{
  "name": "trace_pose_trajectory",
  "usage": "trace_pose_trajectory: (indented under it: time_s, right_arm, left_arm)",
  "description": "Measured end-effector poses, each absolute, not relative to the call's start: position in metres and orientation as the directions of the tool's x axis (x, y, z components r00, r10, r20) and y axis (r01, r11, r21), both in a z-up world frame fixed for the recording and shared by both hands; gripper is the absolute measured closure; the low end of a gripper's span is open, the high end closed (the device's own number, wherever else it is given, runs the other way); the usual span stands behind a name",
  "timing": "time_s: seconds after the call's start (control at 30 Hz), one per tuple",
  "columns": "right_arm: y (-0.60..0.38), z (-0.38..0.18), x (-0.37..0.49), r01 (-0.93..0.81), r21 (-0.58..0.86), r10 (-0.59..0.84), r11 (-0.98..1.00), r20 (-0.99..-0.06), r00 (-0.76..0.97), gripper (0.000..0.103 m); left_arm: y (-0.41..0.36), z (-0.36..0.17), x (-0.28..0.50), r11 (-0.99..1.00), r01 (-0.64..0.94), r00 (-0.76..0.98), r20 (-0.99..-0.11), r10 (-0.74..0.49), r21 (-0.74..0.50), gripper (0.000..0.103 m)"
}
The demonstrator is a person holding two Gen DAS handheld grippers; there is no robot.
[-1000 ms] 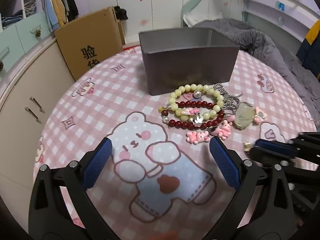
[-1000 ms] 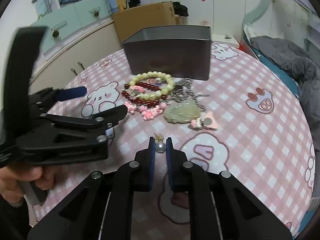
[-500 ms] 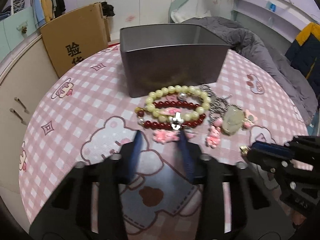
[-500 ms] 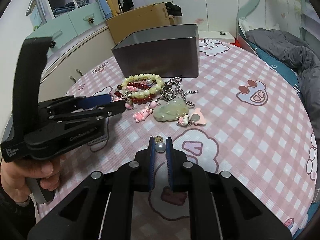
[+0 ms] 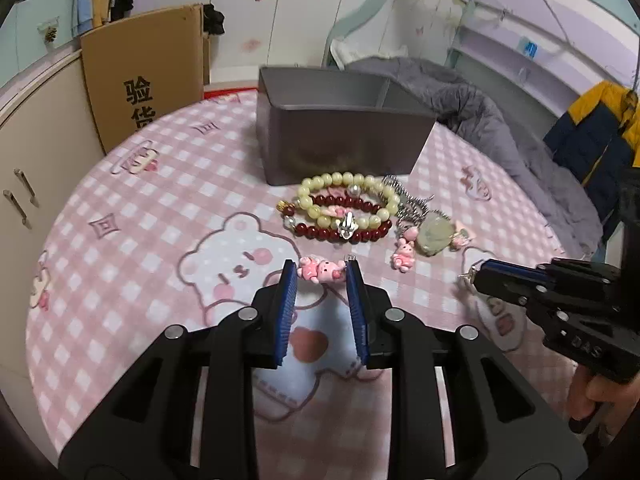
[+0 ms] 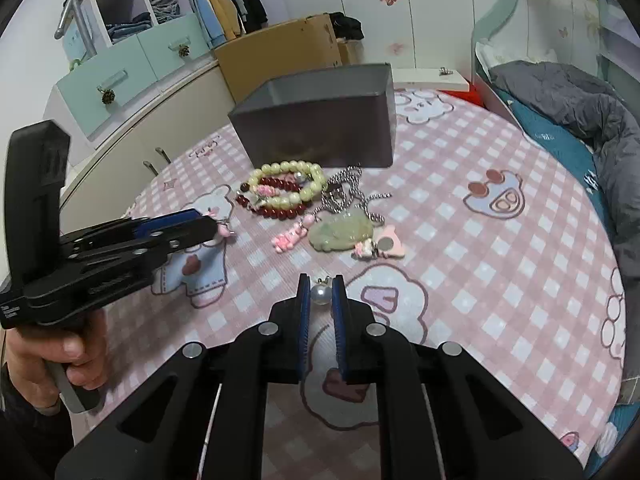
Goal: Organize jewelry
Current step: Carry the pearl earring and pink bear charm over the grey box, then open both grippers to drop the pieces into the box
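The left tongs [image 5: 321, 276] have their 2 blue pads narrowed around a pink bear charm [image 5: 322, 270]. The jaws are closing, and the charm spans the gap at the tips, with both pads touching its ends. In the right wrist view the charm [image 6: 222, 232] sticks out at the tips of these tongs [image 6: 212, 226], above the pink checked cloth [image 6: 500, 248].

The right tongs [image 6: 321, 294] are clenched on a pearl earring [image 6: 321, 294], the white bead pinched between the pads and a small gold fitting showing just past the tips.

A grey box [image 5: 344, 140] stands on the desk beyond the jewelry, open at the top. A divider wall shows inside it, making at least 2 compartments; what lies in them cannot be seen from either view.

Just in front of the box lie 2 bead bracelets, a pale yellow bracelet [image 5: 348, 200] overlapping a dark red bracelet [image 5: 344, 232]. Beside them on the right are a silver chain [image 5: 412, 204], a pale green jade pendant [image 5: 434, 236] and a second pink charm [image 5: 403, 256], all resting on the cloth.
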State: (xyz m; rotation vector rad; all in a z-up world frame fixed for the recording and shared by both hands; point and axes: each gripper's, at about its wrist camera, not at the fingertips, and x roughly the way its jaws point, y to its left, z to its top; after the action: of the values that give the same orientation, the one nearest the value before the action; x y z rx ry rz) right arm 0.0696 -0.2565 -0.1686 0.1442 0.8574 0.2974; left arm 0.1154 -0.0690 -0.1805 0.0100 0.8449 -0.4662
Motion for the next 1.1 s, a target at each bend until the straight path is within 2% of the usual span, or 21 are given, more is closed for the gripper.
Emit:
trace_pose_trajectory:
  time_s: [0.33, 0.63, 0.8, 1.1]
  right_arm:
    - [-0.248, -0.116, 0.076, -0.267, 0.200, 0.331, 0.943, -0.660, 0.674, 0.093]
    - [-0.248, -0.018, 0.116, -0.325, 0.115, 0.334, 0.939, -0.531, 0.779, 0.093]
    - [-0.251, 0.004, 0.164, -0.319, 0.139, 0.341, 0.938, -0.542, 0.768, 0.093]
    - [-0.255, -0.026, 0.220, -0.272, 0.221, 0.351, 0.936, -0.627, 0.695, 0.093]
  left_arm:
    - [-0.038, -0.117, 0.101, 0.899, 0.396, 0.668, -0.612, -0.422, -0.188, 0.078]
    - [-0.049, -0.047, 0.134, 0.911, 0.391, 0.762, -0.511, -0.398, -0.127, 0.078]
    - [-0.066, -0.028, 0.176, 0.894, 0.417, 0.731, -0.524, -0.437, -0.165, 0.078]
    - [-0.096, -0.039, 0.226, 0.880, 0.436, 0.654, -0.606, -0.454, -0.189, 0.078]
